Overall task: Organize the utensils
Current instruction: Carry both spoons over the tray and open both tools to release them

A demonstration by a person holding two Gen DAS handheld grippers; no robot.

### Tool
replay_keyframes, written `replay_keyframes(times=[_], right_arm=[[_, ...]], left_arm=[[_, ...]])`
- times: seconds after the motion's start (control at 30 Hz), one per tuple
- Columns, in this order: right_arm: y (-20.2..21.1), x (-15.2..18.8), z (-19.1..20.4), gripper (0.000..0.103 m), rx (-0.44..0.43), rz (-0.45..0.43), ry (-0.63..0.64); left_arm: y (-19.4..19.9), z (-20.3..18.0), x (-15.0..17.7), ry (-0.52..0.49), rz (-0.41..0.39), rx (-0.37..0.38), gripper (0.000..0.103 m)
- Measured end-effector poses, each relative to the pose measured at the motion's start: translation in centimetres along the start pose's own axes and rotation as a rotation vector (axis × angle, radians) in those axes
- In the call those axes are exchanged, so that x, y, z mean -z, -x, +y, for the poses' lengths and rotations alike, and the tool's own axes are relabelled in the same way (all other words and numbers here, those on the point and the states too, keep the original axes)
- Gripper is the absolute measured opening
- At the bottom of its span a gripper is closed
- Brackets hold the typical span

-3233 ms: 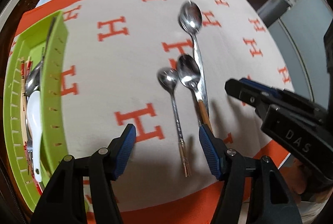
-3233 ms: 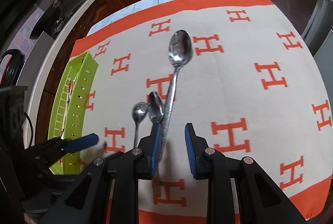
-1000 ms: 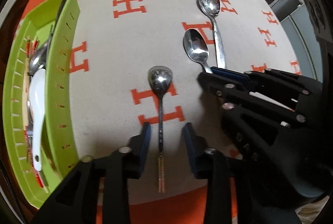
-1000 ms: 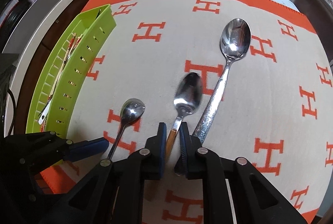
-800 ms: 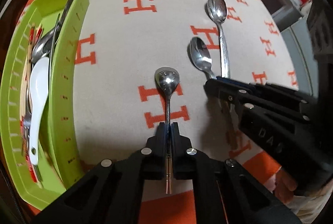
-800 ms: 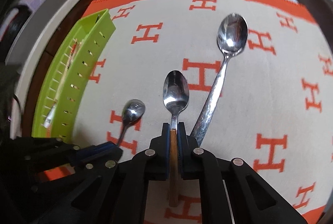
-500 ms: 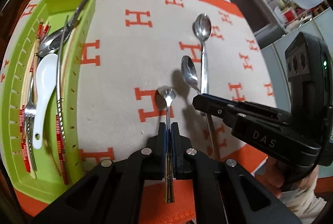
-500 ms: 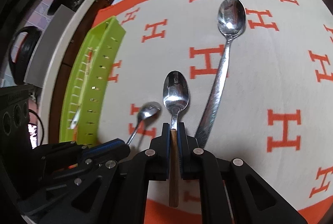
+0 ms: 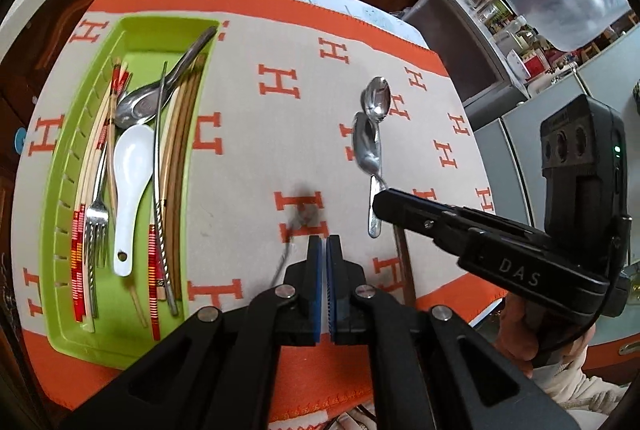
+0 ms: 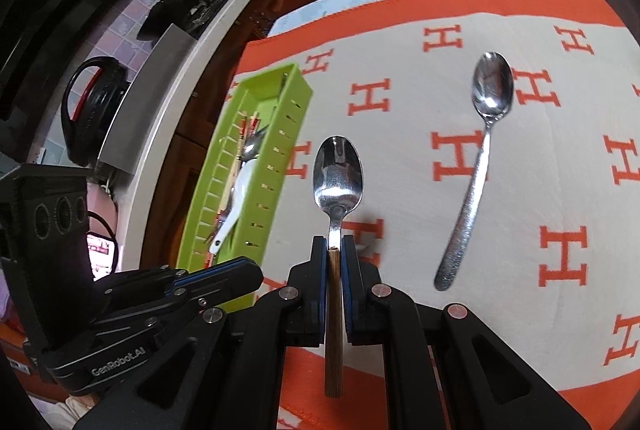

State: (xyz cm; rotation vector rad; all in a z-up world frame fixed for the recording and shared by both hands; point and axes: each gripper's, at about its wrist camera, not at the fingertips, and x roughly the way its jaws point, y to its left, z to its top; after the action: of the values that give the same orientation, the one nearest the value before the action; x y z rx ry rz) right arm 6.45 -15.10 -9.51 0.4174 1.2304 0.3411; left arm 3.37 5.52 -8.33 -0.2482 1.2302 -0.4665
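Observation:
My right gripper (image 10: pixel 332 242) is shut on the wooden handle of a steel spoon (image 10: pixel 338 174) and holds it lifted above the cloth, bowl pointing away. In the left wrist view the same spoon (image 9: pixel 366 146) sticks out beyond the right gripper (image 9: pixel 380 198). My left gripper (image 9: pixel 323 250) is shut with nothing visible between its pads. The small spoon (image 9: pixel 300 218) is a dark blur just ahead and left of them, its thin handle passing outside the left finger. A large steel spoon (image 10: pixel 492 90) lies on the cloth to the right. The green tray (image 9: pixel 160 38) lies at the left.
The tray (image 10: pixel 280 150) holds a white ceramic spoon (image 9: pixel 132 166), a fork (image 9: pixel 96 226), several chopsticks and metal spoons. The orange-bordered cloth (image 9: pixel 248 158) with H marks covers the table. Wooden cabinets stand beyond the far edge. A person's hand (image 9: pixel 516 342) holds the right gripper.
Both grippers shut on spoon handles and rose. The right one carries its wooden-handled spoon up. The small spoon, held half a second ago, is now a blur outside the left pads.

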Motion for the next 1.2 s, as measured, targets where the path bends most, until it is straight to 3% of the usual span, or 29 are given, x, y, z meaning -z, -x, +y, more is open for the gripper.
replay_keyframes(times=[0.1,0.17,0.23,0.3,0.47,0.6,0.8,0.83,1.0,1.2], right_arm=[[-0.1,0.0,0.1,0.006,0.013,0.001,0.002],[-0.2,0.2,-0.2,0.006,0.011,0.009,-0.009],[-0.2,0.4,-0.9,0.006,0.012,0.015,-0.024],[-0.4,0.4,-1.4,0.006,0.011,0.019,-0.035],[-0.1,0.6,-2.4,0.006,0.008,0.009,-0.045],[-0.1,0.8,-3.3,0.006,0.003,0.007,-0.059],[-0.4,0.9,-4.4,0.006,-0.003,0.009,-0.079],[-0.4,0.9,-4.5,0.006,-0.005,0.010,-0.083],[-0.6,1.1,-5.2,0.006,-0.015,0.010,-0.098],[-0.6,1.2,-5.4,0.006,-0.027,0.011,-0.107]], left_arm=[[-0.7,0.1,0.1,-0.021,0.040,0.040,0.001],[-1.6,-0.5,0.0,-0.062,0.078,0.039,0.011],[-2.7,-0.9,-0.1,-0.113,0.117,0.011,0.034],[-3.9,-1.1,-0.3,-0.141,0.148,-0.030,0.040],[-6.3,-1.0,-0.1,-0.223,0.222,-0.171,0.040],[-8.5,-0.7,0.3,-0.237,0.313,-0.224,0.022],[-9.6,-1.8,0.6,-0.331,0.335,-0.328,0.008],[-9.7,-1.9,0.5,-0.337,0.344,-0.335,0.004],[-10.2,-2.5,0.5,-0.335,0.360,-0.356,0.002],[-8.4,-3.5,0.9,-0.291,0.322,-0.280,0.002]])
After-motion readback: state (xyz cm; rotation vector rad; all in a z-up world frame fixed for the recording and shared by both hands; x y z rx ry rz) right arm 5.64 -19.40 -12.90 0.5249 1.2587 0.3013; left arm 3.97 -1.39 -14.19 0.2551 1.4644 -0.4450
